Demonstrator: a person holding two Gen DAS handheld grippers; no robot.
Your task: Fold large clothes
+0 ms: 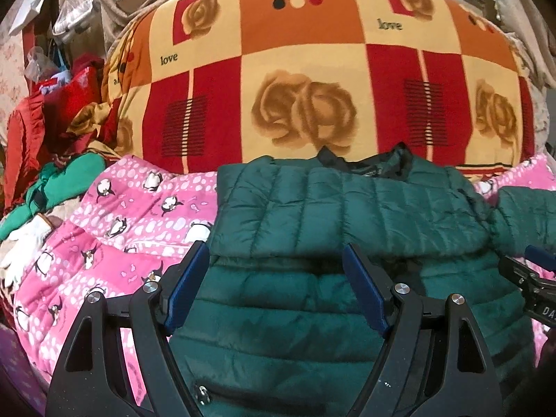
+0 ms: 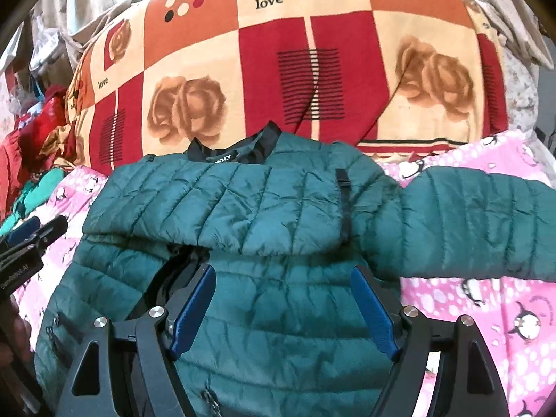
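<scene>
Green quilted jacket [image 2: 264, 201]: lies on the pink penguin quilt [image 1: 132, 229], collar toward the rose-print blanket [image 1: 312, 69]; one sleeve folded across the chest, the other sleeve [image 2: 469, 219] out to the side.
Handling: puffy, light, slick shell; likely to spring back and slide.
Left gripper [image 1: 278, 285]: jaws apart, nothing between them, above the lower body.
Right gripper [image 2: 285, 309]: jaws apart, empty, above the hem half.
Hold point: probably the outstretched sleeve's cuff end, pinching a quilted seam.
</scene>
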